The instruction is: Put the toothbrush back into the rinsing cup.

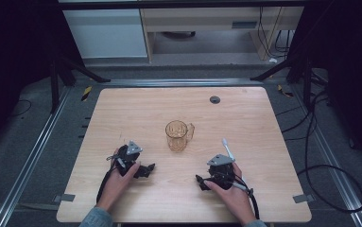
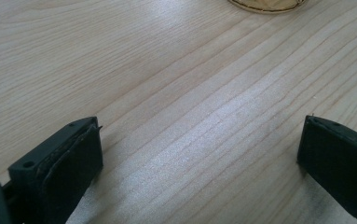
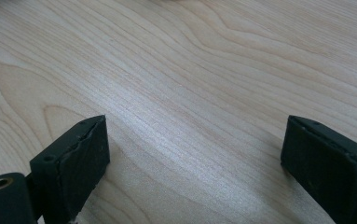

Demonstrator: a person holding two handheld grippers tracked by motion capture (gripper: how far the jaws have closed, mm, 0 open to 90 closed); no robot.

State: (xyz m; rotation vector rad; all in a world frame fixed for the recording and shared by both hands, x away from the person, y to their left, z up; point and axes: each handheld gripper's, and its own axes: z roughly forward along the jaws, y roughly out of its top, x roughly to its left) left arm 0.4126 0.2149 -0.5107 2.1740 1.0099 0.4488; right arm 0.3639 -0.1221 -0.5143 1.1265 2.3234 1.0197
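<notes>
I hold my left gripper [image 1: 146,169] low over the wooden table [image 1: 245,118], its jaws spread wide with only bare wood between them. My right gripper [image 1: 200,180] sits the same way, jaws wide apart and holding nothing. The amber glass mug [image 1: 178,135] stands upright ahead of both tools, roughly between them and well apart from each; in the left gripper view its base [image 2: 267,4] peeks in at the top edge. A white toothbrush [image 1: 228,148] lies just beyond my right gripper, near its far side.
</notes>
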